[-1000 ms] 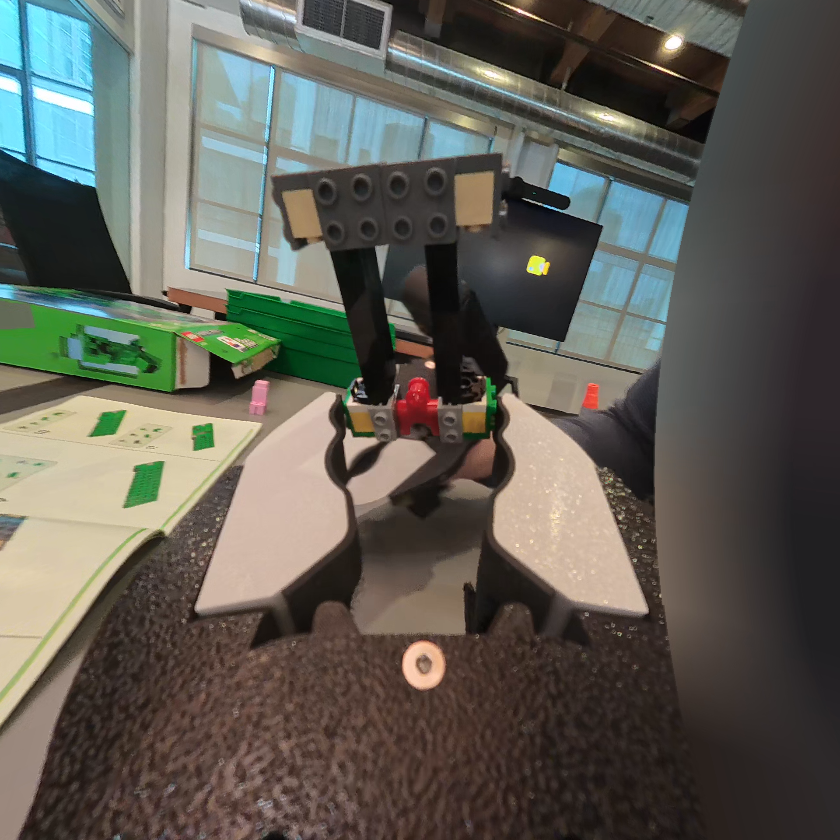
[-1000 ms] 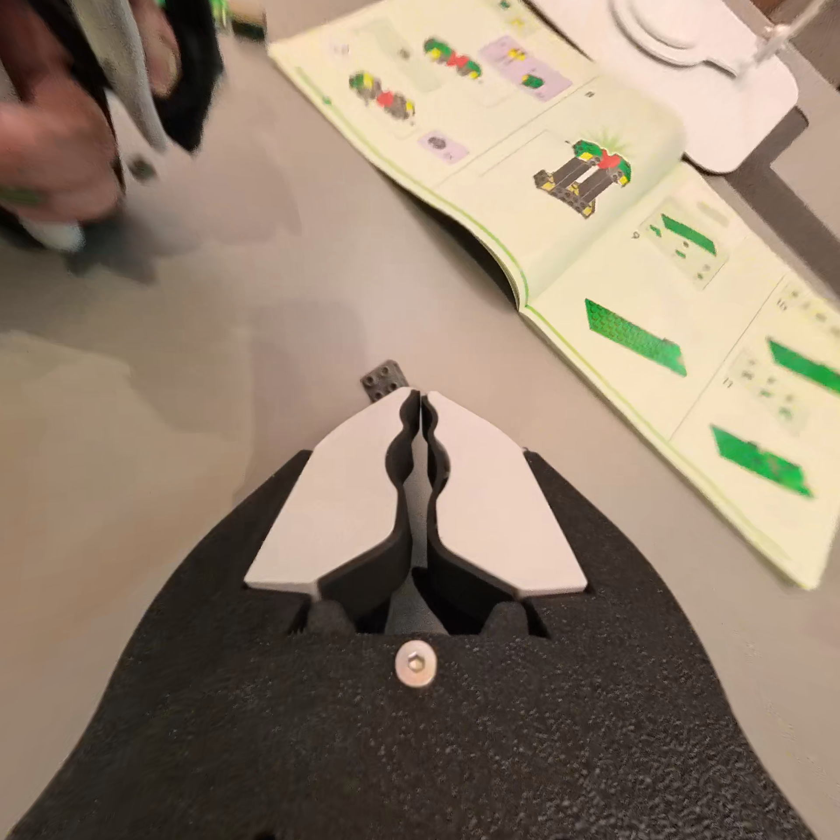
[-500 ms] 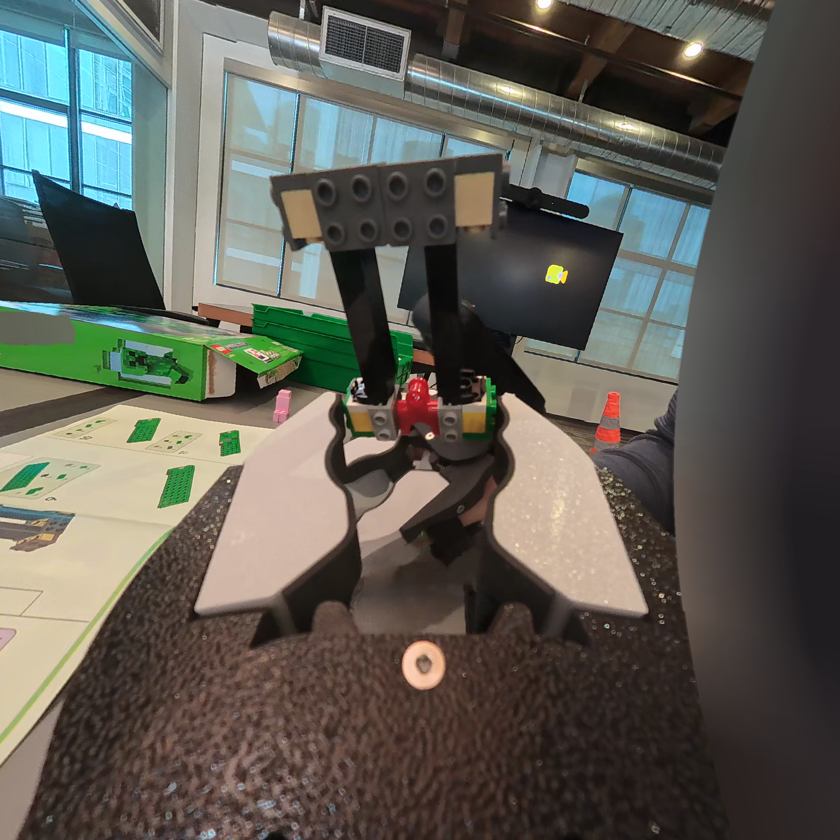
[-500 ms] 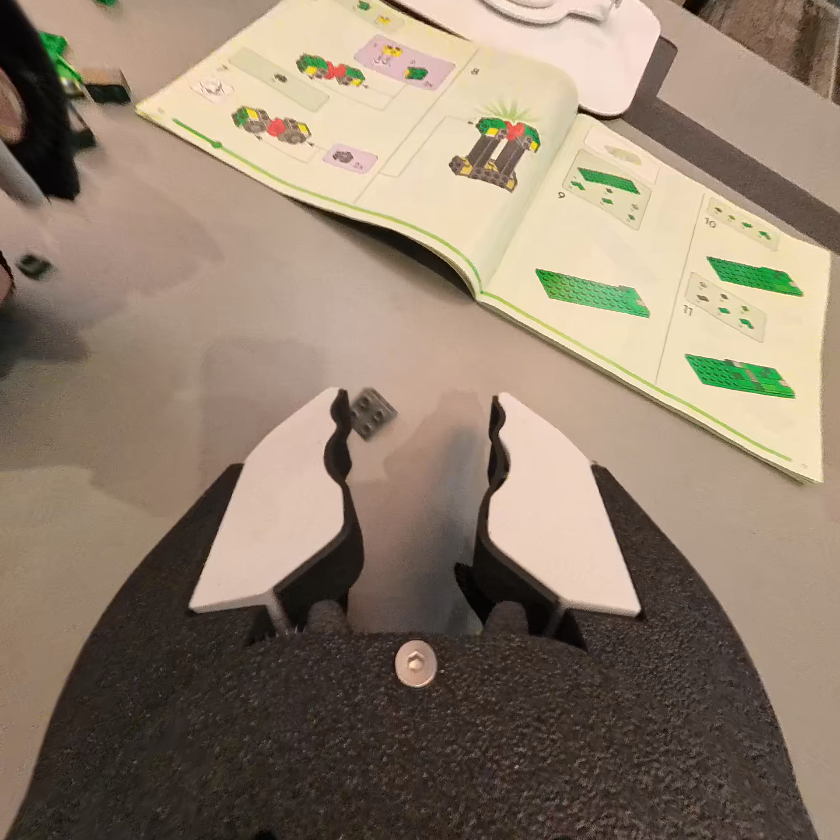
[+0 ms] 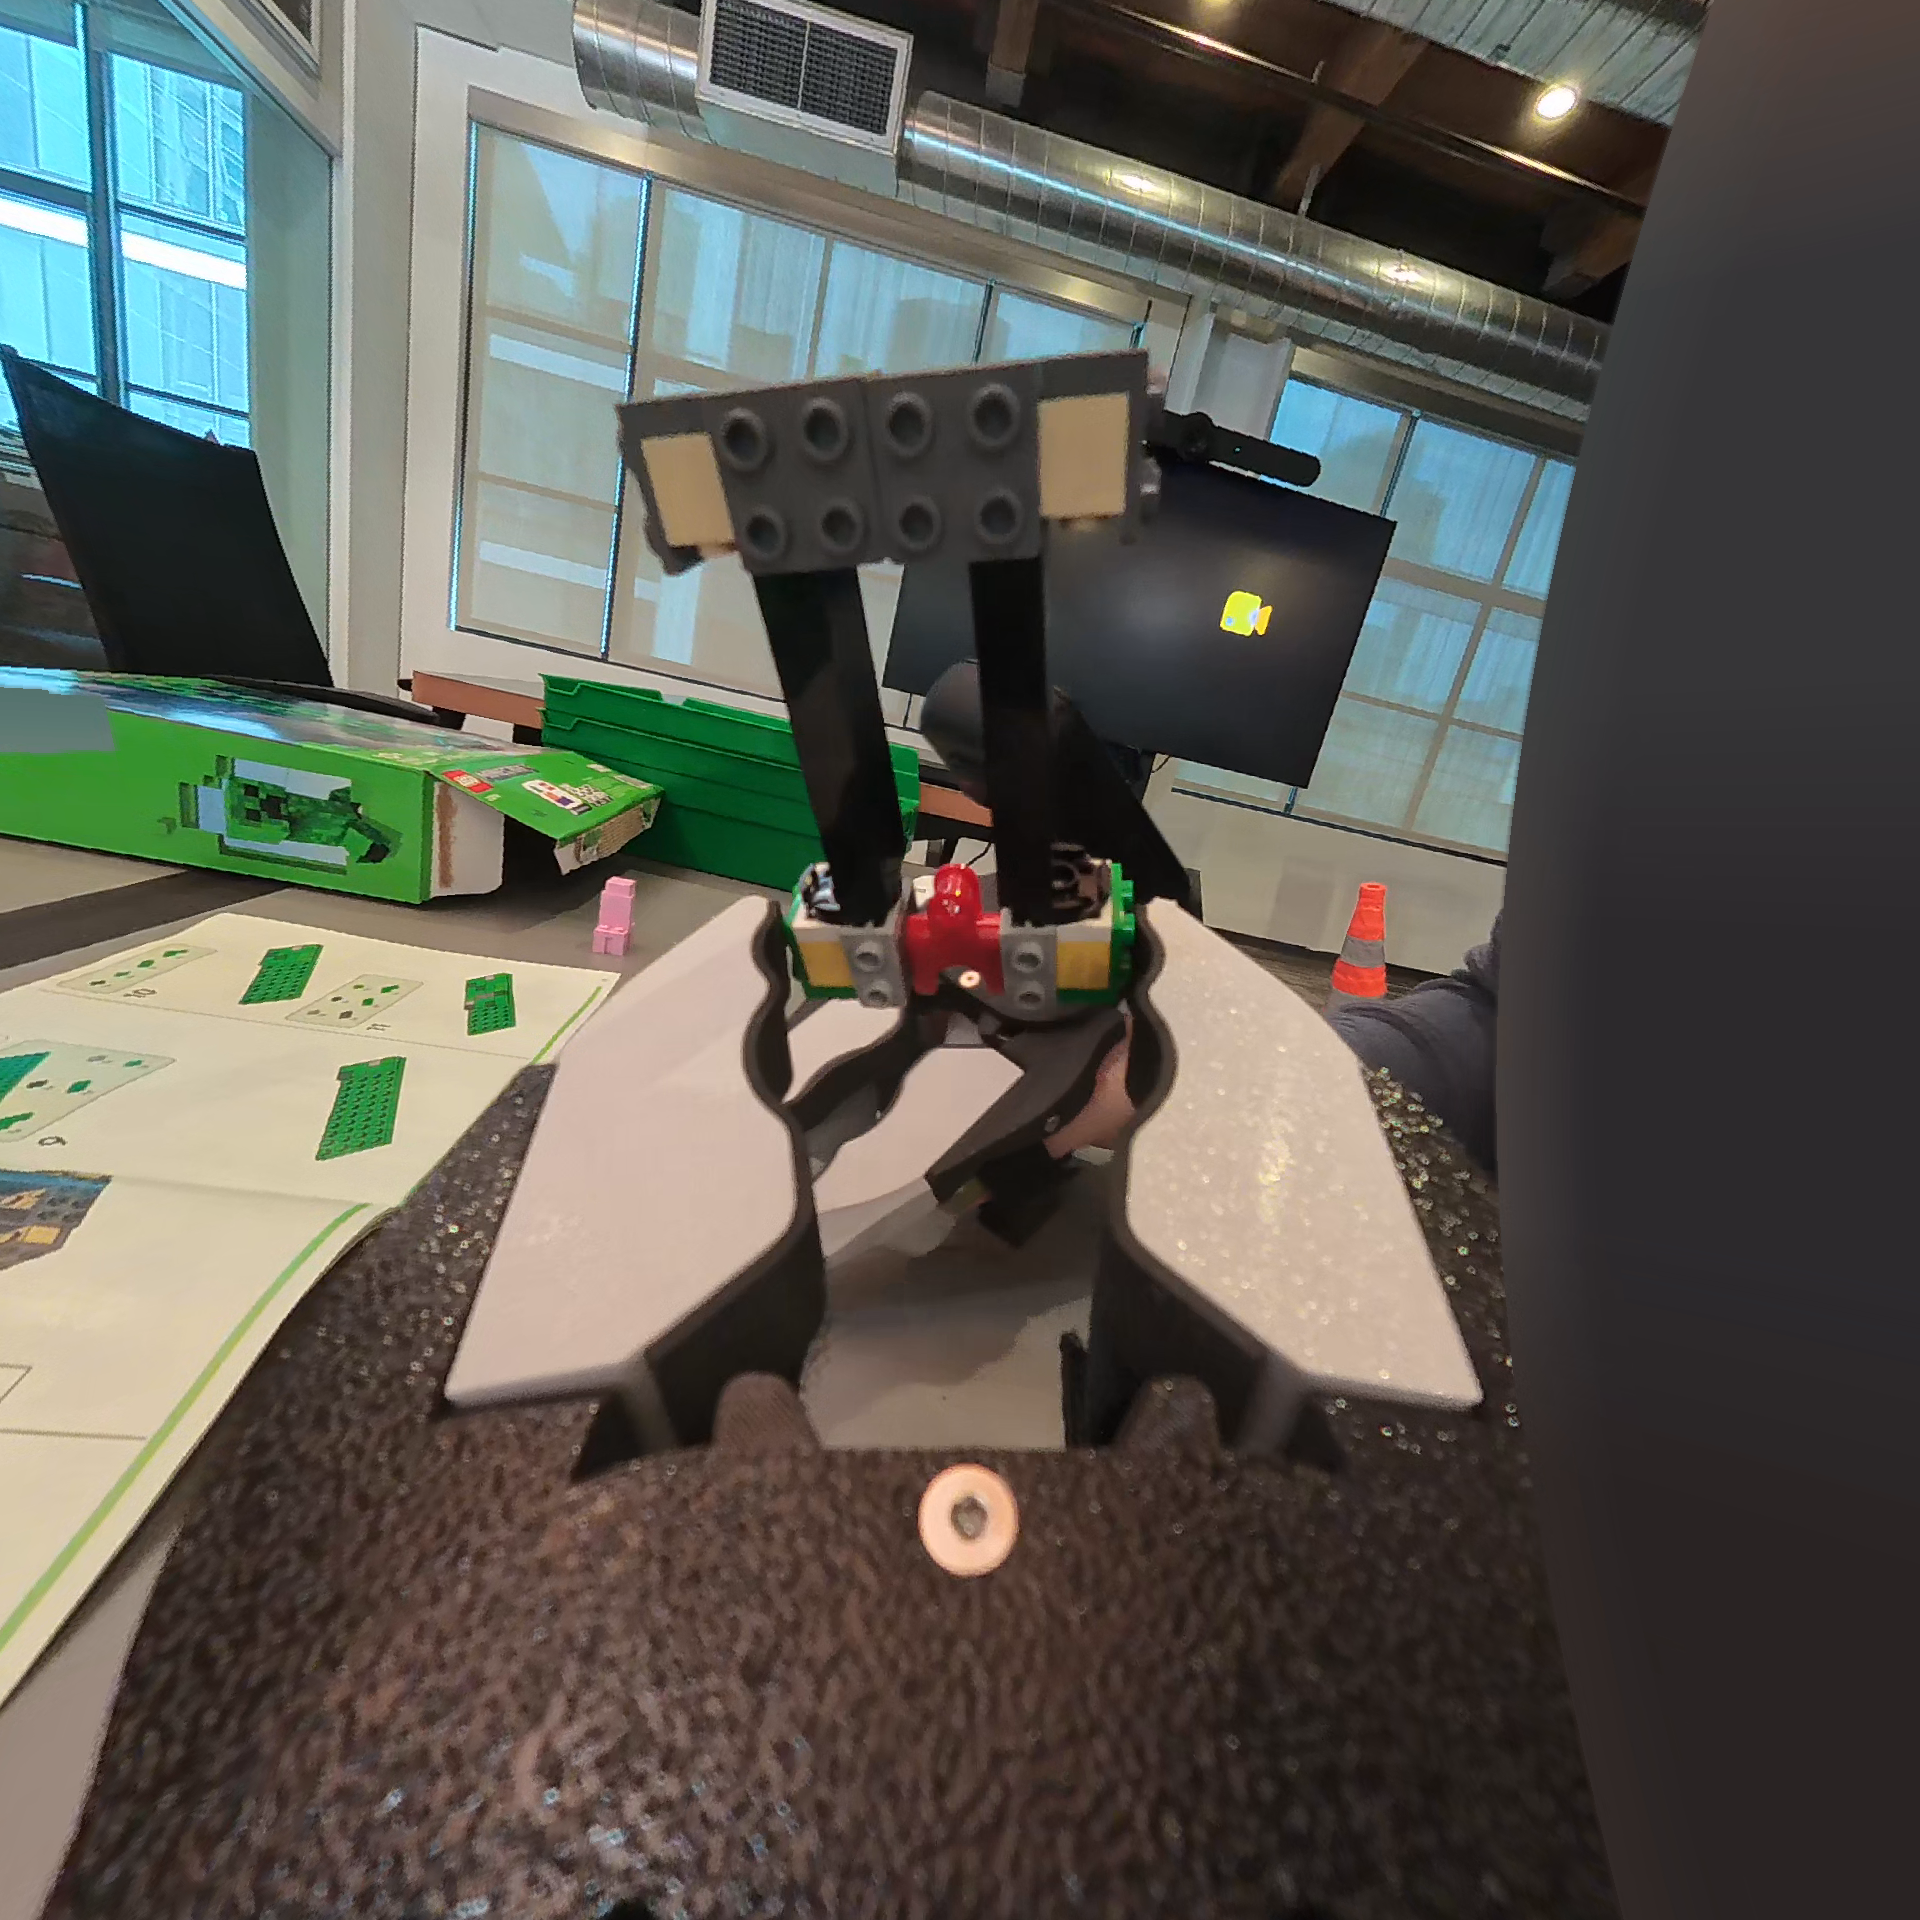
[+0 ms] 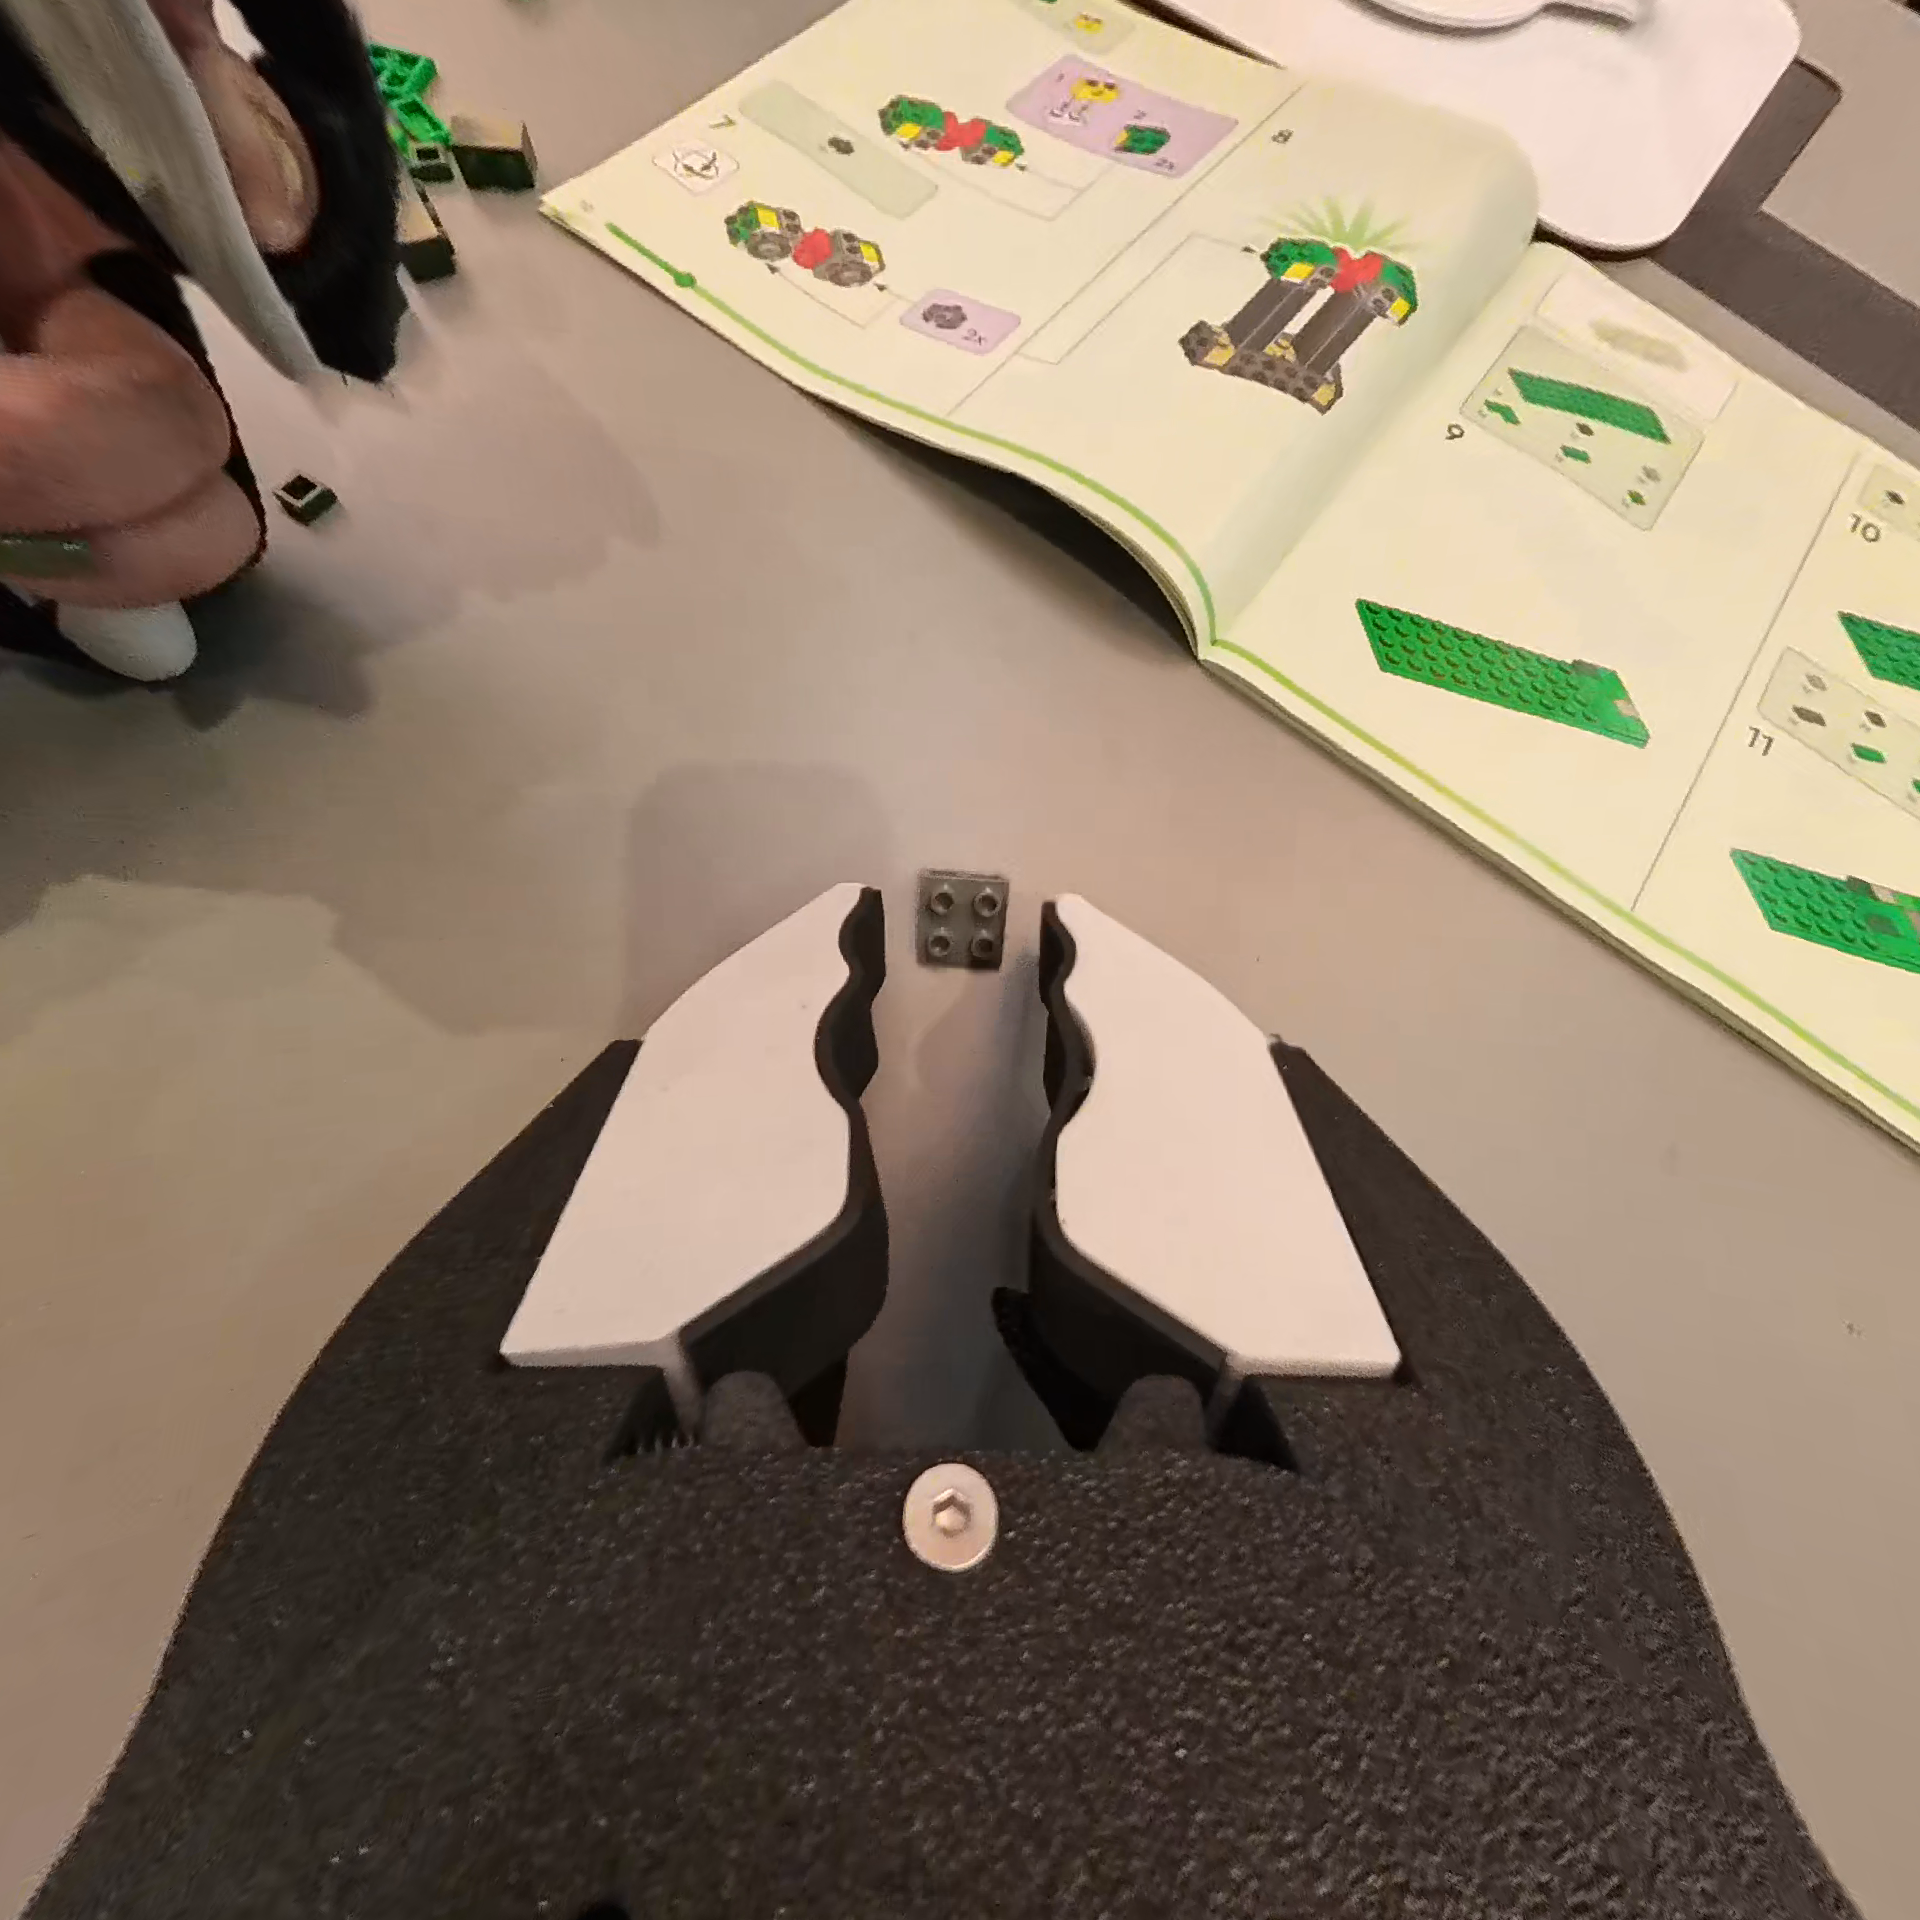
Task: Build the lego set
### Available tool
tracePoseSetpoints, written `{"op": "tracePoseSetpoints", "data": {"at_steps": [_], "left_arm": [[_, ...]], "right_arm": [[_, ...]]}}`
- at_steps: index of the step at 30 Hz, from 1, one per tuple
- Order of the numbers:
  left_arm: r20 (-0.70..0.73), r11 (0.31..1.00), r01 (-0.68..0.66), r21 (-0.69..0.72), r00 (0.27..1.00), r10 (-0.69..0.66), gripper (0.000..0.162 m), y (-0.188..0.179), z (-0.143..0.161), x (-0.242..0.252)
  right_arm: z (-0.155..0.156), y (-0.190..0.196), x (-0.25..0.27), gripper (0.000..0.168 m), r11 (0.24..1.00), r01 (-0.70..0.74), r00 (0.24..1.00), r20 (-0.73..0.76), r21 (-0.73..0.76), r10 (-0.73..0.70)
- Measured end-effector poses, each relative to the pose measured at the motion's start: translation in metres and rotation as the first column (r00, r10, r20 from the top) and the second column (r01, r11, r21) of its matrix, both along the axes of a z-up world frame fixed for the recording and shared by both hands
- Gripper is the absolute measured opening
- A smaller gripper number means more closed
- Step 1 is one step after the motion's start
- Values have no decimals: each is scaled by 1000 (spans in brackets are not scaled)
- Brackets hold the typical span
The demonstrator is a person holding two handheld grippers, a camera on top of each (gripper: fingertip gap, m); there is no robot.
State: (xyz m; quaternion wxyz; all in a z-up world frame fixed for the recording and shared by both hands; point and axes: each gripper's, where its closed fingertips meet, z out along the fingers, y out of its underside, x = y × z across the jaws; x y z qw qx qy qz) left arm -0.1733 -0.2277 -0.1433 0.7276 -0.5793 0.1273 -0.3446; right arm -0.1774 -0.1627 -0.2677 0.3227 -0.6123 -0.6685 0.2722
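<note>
- The left tool (image 5: 956, 935) pinches a lego assembly (image 5: 914, 727) by its lower block of green, yellow, grey and red bricks, one fingertip on each side of that block.
- Two black pillars rise from the block, tilted a little to the left, and carry a dark grey studded plate (image 5: 883, 473) with a tan tile at each end; its studs face the camera.
- Beyond the left tool's tips, low and partly hidden by the assembly, the right tool shows as a dark shape over the desk.
- In the right wrist view, the right tool (image 6: 961, 925) is spread, its fingers (image 6: 727, 1143) parted above the grey desk (image 6: 520, 883).
- A small grey four-stud plate (image 6: 963, 921) lies flat on the desk between the two fingertips, near them; whether either tip touches it I cannot tell.
- An open instruction booklet (image 6: 1351, 468) lies on the desk to the far right, pages printed with green plates and build steps.
- At the far left of that view a hand (image 6: 104, 447) grips the left tool's handle, blurred; loose green and dark bricks (image 6: 447, 156) lie on the desk just beyond it.
- In the left wrist view a green set box (image 5: 260, 800) with an open flap lies at the far left, a small pink figure (image 5: 615, 914) standing on the desk near it.
</note>
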Motion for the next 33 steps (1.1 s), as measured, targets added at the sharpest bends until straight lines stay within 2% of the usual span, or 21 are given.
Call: {"op": "tracePoseSetpoints", "data": {"at_steps": [2,3,5,9,12,16,20,26,29,33], "left_arm": [[-2,1000,7,-3,1000,-7,62,0,0,1],[-4,1000,8,-4,1000,-8,62,0,-1,2],[-9,1000,9,-4,1000,-9,62,0,-1,2],[-19,1000,15,-2,1000,-15,62,2,-1,7],[-23,1000,12,3,1000,-12,62,2,-1,8],[-14,1000,-20,17,1000,20,62,1,2,1],[3,998,-53,26,999,53,62,-2,4,-9],[6,998,-60,25,998,59,62,-2,4,-12],[-2,998,-55,21,998,56,62,-1,3,-10],[-7,998,-54,17,999,54,62,-1,2,-9]], "right_arm": [[-1,-2,-1,12,999,-30,999,10,-19,30],[-1,-2,-1,11,999,-38,999,11,-22,38],[2,2,1,0,998,-55,998,4,4,55],[46,5,1,0,994,-104,985,-134,38,108],[59,3,5,4,983,-177,973,-143,53,183],[40,-10,6,14,974,-204,977,-87,-95,196],[17,-17,1,14,988,-129,991,-34,-83,127],[-1,-17,-6,24,999,-11,1000,12,-51,12],[-2,-20,-10,26,999,-10,1000,14,-50,11],[-3,-23,-13,19,999,-19,1000,23,-36,20]]}}
